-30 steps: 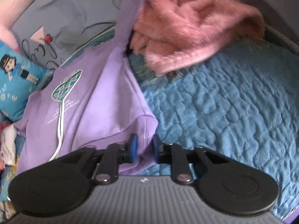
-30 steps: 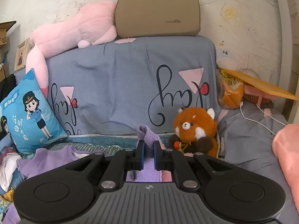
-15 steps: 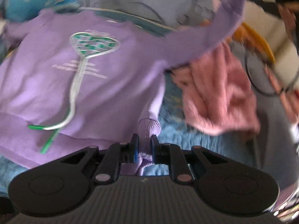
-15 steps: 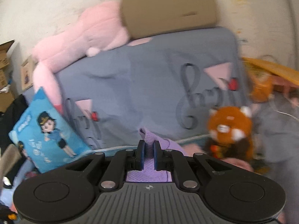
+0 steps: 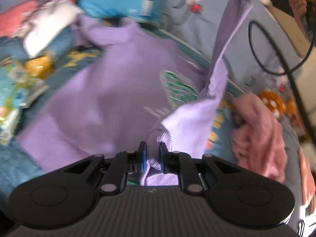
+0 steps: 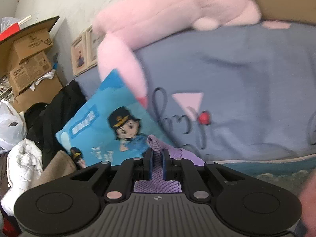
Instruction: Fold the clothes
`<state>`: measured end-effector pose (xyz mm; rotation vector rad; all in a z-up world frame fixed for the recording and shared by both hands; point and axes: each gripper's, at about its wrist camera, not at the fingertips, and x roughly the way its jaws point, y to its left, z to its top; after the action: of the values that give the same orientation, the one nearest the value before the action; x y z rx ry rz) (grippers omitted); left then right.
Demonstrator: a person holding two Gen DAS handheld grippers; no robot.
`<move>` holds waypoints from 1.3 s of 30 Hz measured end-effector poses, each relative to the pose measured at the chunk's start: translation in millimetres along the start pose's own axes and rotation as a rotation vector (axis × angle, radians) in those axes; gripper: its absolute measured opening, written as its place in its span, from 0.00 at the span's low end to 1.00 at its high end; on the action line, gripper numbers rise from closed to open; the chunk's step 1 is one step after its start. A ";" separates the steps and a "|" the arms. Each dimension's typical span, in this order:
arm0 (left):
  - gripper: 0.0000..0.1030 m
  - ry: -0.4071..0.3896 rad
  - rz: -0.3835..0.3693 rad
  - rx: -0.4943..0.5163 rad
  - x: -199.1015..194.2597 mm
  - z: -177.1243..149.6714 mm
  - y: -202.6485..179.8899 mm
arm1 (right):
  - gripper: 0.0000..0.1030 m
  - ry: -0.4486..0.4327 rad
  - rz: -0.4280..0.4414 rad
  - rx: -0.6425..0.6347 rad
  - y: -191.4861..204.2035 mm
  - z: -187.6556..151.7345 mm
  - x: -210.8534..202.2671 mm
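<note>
A fluffy pink knitted garment (image 5: 260, 130) is lying in a heap on the blue quilted bedspread (image 5: 17, 169) just right of the purple cotton sweatshirt (image 5: 110, 98), and a jumble of white and red clothes (image 5: 39, 21) is piled beyond its far left corner, both crowding the sweatshirt. A blue cartoon-print cushion (image 6: 110, 122) is leaning against the grey-blue printed bedding roll (image 6: 237, 83), with a long pink plush toy (image 6: 158, 19) draping over the roll's top and stacked brown cardboard boxes (image 6: 29, 63) standing against the wall at far left. The sweatshirt is lying spread, chest print up, on the bedspread, with one sleeve (image 5: 227, 55) rising steeply toward the upper right. The left gripper (image 5: 152, 156) is tilting downward over the garment, its jaws pinching a ribbed purple cuff (image 5: 160, 138). The right gripper (image 6: 157, 162) is pointing toward the cushion and roll, its jaws squeezing together on another ribbed purple cuff (image 6: 156, 144). Much of both views is blurring.
</note>
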<state>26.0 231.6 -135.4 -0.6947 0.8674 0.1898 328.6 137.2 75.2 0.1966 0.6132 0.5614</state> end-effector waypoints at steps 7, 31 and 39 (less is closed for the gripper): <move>0.14 0.035 -0.011 -0.094 -6.3 -7.7 27.6 | 0.08 0.020 0.039 0.029 25.0 -15.2 19.6; 0.17 0.110 0.047 -0.042 -7.5 -59.0 18.1 | 0.09 -0.172 -0.075 0.537 -63.8 -157.3 -114.8; 0.19 0.097 0.071 -0.010 -9.3 -62.6 15.3 | 0.09 -0.106 -0.108 0.730 -70.8 -255.4 -133.2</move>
<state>-26.3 204.9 -163.7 -0.6868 0.9856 0.2256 118.4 7.6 -88.9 0.8698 0.7012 0.1998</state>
